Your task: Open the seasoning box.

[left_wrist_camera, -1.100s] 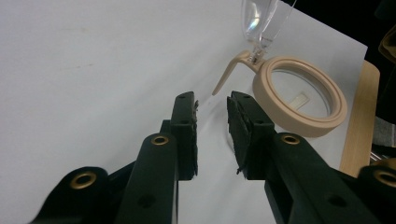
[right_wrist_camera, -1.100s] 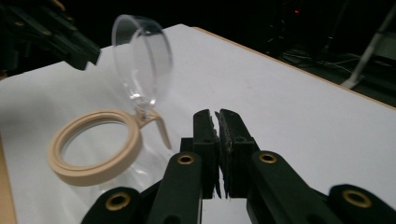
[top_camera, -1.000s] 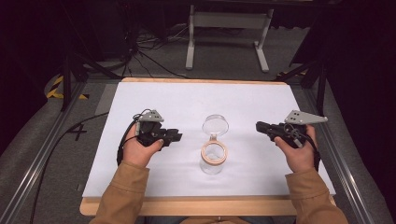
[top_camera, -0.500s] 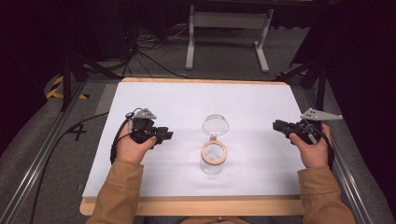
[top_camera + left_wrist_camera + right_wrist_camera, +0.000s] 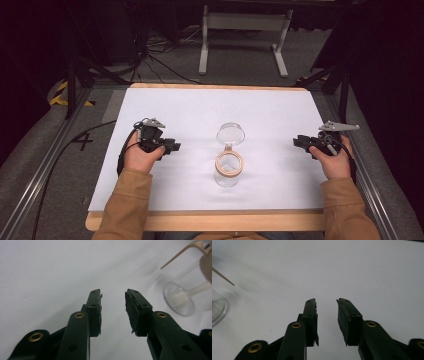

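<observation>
a: surface first. a white sheet (image 5: 190,115) covers a wooden-edged table (image 5: 200,220), dark floor with cables and a metal stand beyond. state of the work area?

b: going near to far. nearest the person, a clear glass jar (image 5: 227,170) stands upright at mid-table, its hinged lid (image 5: 230,134) thrown open and lying back on the far side, a tan ring at the mouth. nothing visible inside.

a: the tongs?

b: left gripper (image 5: 170,148) sits on the sheet to the jar's left, right gripper (image 5: 300,141) near the right edge, both well apart from the jar. the left gripper view shows its jaws parted with only bare sheet between them; the right gripper view shows the same. both have just been opening, with nothing held.

a: handling assessment?

b: judged, not tested: the jar is rigid, fairly light while empty, smooth enough to slip, and breakable if tipped or knocked. the lid hangs on a thin wire hinge and will likely swing.

a: recommended hold?

b: across the body below the tan ring for one gripper, steadying it upright. the other should take the lid by its rim, not the wire. firm, not hard.
</observation>
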Available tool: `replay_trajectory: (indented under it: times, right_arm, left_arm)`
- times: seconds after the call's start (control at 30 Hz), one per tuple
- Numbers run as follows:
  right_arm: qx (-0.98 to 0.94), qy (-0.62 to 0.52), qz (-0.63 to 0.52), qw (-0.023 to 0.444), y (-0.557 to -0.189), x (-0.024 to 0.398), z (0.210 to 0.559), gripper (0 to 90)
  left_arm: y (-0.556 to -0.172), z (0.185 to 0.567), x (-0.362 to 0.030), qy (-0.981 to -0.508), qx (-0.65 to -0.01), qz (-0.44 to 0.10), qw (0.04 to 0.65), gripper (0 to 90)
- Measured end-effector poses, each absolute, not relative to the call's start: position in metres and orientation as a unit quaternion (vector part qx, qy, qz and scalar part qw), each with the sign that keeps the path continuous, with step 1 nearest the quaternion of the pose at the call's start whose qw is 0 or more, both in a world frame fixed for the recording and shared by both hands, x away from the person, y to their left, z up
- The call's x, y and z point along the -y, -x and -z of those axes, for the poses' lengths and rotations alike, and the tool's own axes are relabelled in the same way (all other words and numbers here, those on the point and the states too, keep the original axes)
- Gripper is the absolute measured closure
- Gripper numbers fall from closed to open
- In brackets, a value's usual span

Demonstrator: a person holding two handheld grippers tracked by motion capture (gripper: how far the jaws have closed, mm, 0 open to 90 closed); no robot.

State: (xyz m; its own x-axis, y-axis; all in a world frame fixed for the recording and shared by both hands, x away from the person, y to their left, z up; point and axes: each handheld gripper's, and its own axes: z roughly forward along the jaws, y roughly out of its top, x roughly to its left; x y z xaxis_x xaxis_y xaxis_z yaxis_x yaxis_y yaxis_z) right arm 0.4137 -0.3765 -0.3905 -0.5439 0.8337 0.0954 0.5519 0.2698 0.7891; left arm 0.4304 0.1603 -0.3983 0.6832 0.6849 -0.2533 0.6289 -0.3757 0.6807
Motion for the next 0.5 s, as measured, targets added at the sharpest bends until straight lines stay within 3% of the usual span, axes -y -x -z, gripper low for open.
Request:
replay_trajectory:
  times: [0.5]
  right_arm:
    - [-0.813, -0.443, -0.348, 0.148, -0.423, 0.359, 0.423, 62.2]
  left_arm:
    - [-0.438, 0.415, -0.159, -0.837, -0.405, -0.018, 0.367, 63.9]
